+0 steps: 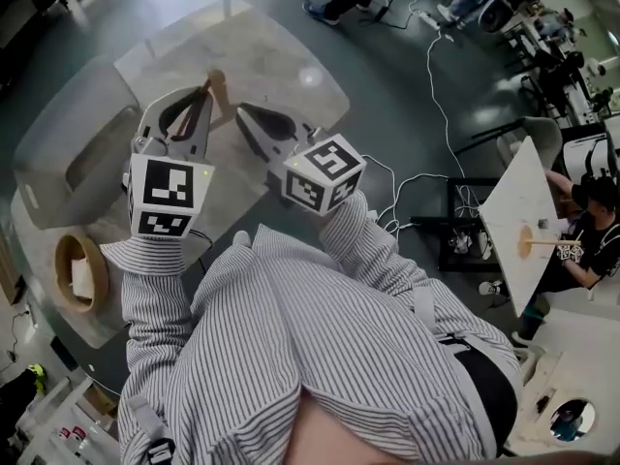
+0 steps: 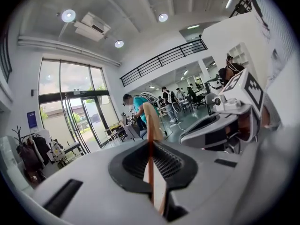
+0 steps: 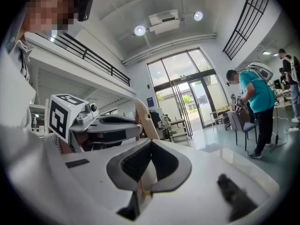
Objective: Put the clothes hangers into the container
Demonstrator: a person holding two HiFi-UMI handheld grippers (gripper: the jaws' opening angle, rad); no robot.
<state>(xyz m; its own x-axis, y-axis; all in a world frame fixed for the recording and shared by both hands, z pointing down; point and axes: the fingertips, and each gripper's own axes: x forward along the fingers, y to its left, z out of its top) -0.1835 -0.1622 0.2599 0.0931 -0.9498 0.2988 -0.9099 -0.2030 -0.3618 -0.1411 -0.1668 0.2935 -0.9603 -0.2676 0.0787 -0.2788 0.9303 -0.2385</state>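
Note:
A light wooden clothes hanger [image 1: 217,87] is held up over the beige table [image 1: 281,66]. My left gripper [image 1: 205,97] is shut on it: in the left gripper view the wood [image 2: 151,121] runs edge-on between the dark pads [image 2: 174,162] and rises past them. Close beside it on the right, my right gripper [image 1: 244,114] also has a pale strip of the hanger [image 3: 145,118] squeezed between its jaws. The grey container [image 1: 58,134] stands on the table to the left of both grippers, its opening facing up.
A round wooden bowl [image 1: 77,269] sits at the table's near left edge. Cables [image 1: 436,85] trail over the floor to the right. A white desk [image 1: 518,221] with a seated person [image 1: 591,221] stands further right.

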